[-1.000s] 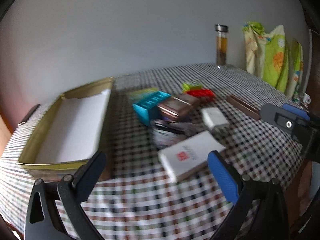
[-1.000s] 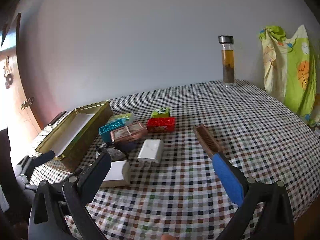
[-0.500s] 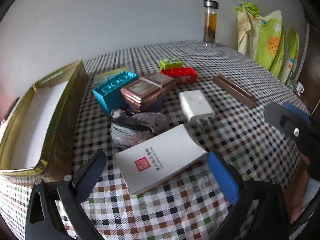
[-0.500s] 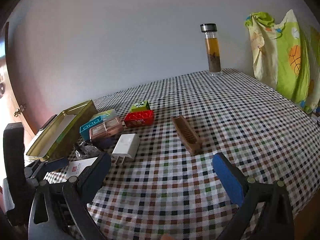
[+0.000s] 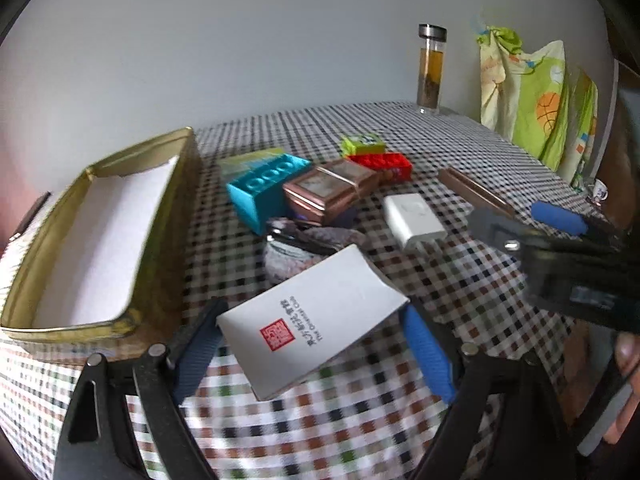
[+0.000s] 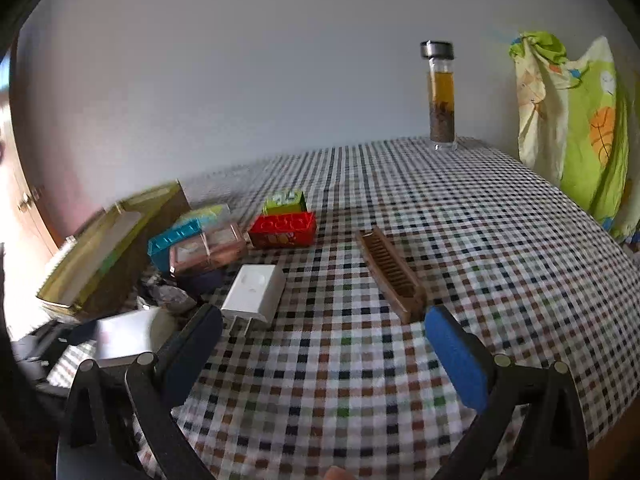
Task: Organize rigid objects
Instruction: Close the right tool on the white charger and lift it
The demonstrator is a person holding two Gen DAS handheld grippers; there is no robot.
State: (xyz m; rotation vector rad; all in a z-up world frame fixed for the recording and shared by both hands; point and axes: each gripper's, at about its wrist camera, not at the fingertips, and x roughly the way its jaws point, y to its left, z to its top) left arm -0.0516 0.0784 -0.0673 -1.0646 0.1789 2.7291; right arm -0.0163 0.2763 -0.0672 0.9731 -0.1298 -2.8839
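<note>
Left gripper [image 5: 316,344] was spread wide around the white booklet [image 5: 316,320], jaws either side, contact unclear. Booklet lay on the checkered table [image 5: 480,280], just beside the open gold tin [image 5: 100,240]. Right gripper [image 6: 324,344] was open too, holding nothing, near the white charger [image 6: 256,292] and wooden comb [image 6: 390,272]

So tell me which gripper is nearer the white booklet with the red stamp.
Left. The left gripper has its open fingers on either side of the white booklet. The right gripper hangs open off to the booklet's right, nearer the wooden comb.
</note>
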